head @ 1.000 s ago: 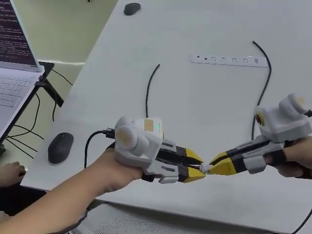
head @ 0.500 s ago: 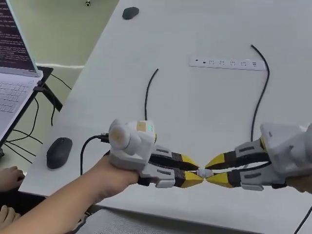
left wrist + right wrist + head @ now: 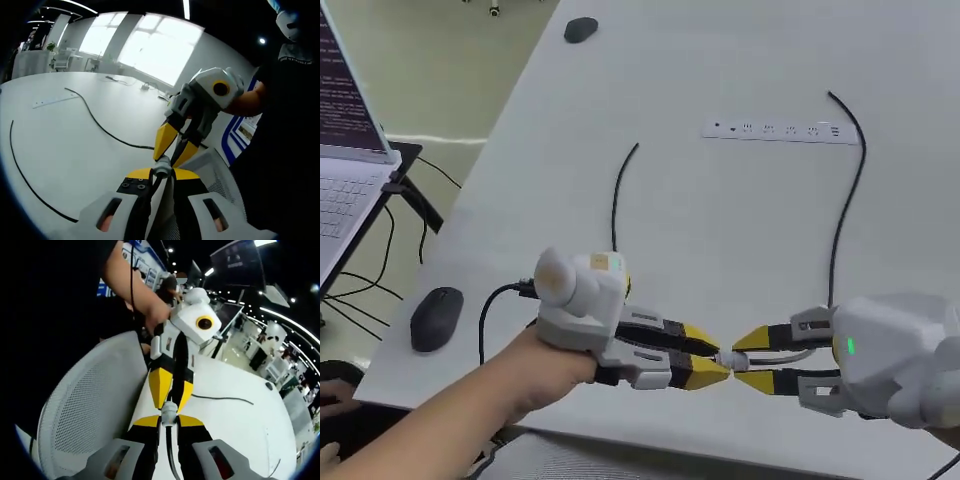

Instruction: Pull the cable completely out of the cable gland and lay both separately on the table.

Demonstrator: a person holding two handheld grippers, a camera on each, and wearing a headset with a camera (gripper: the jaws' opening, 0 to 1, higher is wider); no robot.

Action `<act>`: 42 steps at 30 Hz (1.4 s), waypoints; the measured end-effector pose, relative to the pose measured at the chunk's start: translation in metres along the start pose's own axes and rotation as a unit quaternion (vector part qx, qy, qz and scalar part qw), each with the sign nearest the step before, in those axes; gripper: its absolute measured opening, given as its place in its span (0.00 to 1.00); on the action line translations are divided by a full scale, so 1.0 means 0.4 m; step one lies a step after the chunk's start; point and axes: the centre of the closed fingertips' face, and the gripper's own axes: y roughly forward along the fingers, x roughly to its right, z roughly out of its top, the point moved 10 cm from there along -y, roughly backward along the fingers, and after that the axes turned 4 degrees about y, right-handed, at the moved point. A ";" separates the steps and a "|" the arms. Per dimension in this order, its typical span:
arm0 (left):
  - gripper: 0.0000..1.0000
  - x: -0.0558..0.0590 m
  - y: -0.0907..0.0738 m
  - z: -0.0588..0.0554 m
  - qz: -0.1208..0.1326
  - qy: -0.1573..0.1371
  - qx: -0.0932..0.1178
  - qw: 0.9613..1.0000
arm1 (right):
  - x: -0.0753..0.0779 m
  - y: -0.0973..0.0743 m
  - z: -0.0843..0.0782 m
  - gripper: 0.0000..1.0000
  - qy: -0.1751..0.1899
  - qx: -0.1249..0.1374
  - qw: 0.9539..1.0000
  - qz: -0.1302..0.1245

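Head view: left gripper (image 3: 717,363), right gripper (image 3: 745,361) pinch one cable gland (image 3: 729,357).

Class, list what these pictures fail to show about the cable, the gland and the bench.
- Head view: gland tiny, half covered by the left gripper and right gripper; whether the cable sits inside is unclear.
- Right gripper view: cable runs between the jaws off the bottom edge; its far end is cut off.
- Head view: laptop cut by the left edge.
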 end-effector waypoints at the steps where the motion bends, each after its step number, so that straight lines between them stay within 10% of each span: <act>1: 0.15 0.001 0.002 0.000 0.000 0.001 0.000 1.000 | -0.001 -0.002 0.000 0.08 0.011 0.001 1.000 0.003; 7: 0.15 0.008 0.006 0.002 0.001 0.008 -0.003 1.000 | 0.008 -0.015 -0.010 0.10 0.084 0.030 0.996 0.029; 12: 0.15 0.010 0.003 0.000 0.004 0.021 -0.007 1.000 | 0.029 -0.031 -0.031 0.19 0.190 0.038 0.980 0.042; 14: 0.15 0.013 0.002 0.002 0.005 0.026 -0.008 1.000 | 0.031 -0.036 -0.037 0.24 0.288 0.059 0.953 0.074; 16: 0.15 0.018 0.001 0.007 0.006 0.035 -0.008 0.999 | 0.050 -0.038 -0.043 0.21 0.297 0.076 0.949 0.074; 17: 0.15 0.019 0.000 0.009 0.007 0.040 -0.008 0.999 | 0.053 -0.042 -0.047 0.19 0.344 0.076 0.930 0.106; 21: 0.15 0.022 0.001 0.012 0.003 0.055 -0.018 0.998 | 0.077 -0.034 -0.058 0.23 0.408 0.081 0.895 0.161; 22: 0.15 0.024 0.002 0.012 0.002 0.058 -0.022 0.998 | 0.082 -0.030 -0.062 0.23 0.406 0.085 0.894 0.170; 25: 0.15 0.025 0.001 0.012 0.001 0.066 -0.026 0.997 | 0.080 -0.017 -0.069 0.24 0.439 0.068 0.870 0.215; 27: 0.15 0.027 0.000 0.014 0.001 0.070 -0.024 0.997 | 0.070 -0.006 -0.070 0.26 0.462 0.061 0.846 0.261; 28: 0.15 0.028 -0.001 0.015 -0.001 0.072 -0.022 0.997 | 0.069 0.005 -0.074 0.26 0.467 0.054 0.843 0.261; 30: 0.15 0.031 -0.002 0.017 -0.002 0.072 -0.022 0.997 | 0.072 0.016 -0.076 0.23 0.450 0.054 0.857 0.248; 33: 0.15 0.032 -0.004 0.018 -0.001 0.076 -0.026 0.997 | 0.067 0.021 -0.068 0.16 0.454 0.059 0.849 0.262; 42: 0.15 0.032 -0.006 0.017 0.001 0.070 -0.026 0.997 | 0.060 0.021 -0.061 0.09 0.436 0.049 0.859 0.263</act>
